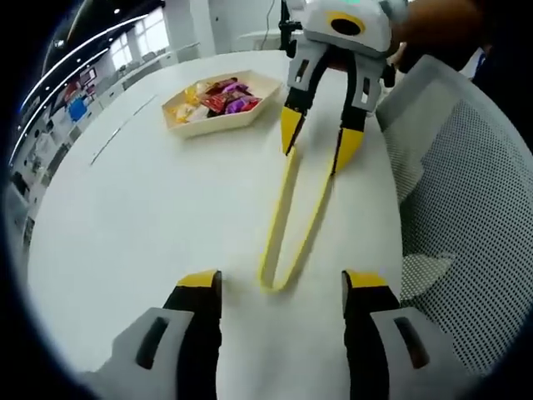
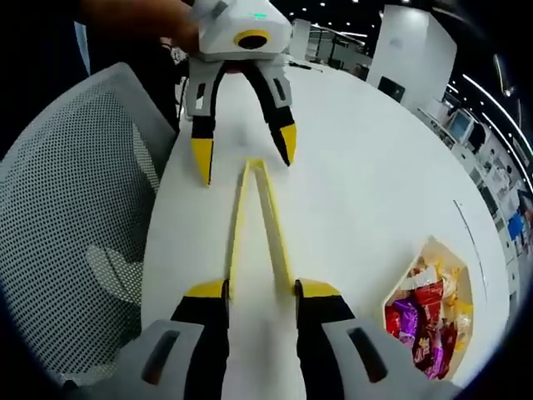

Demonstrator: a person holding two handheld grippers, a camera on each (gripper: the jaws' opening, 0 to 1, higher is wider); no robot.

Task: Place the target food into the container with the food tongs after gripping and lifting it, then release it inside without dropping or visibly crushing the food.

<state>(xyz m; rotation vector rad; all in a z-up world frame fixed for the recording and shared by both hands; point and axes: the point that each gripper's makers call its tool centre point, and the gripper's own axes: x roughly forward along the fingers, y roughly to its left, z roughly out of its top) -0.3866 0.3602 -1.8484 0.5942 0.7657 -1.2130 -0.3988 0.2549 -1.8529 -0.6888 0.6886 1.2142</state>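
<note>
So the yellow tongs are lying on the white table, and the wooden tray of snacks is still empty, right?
Not quite. The yellow tongs do lie on the white table, but the wooden tray is not empty: it already holds several wrapped snacks in red, purple and yellow. The left gripper view shows this, and the right gripper view agrees.

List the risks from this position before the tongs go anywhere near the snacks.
1. The right gripper has its jaws around the open ends of the yellow tongs; a squeeze this close to the tips may leave them awkward to use.
2. The tongs lie near the table edge beside the mesh chair, so a slip could send them off.
3. The tray holds crowded wrapped snacks, so the tongs may pinch several.
</note>
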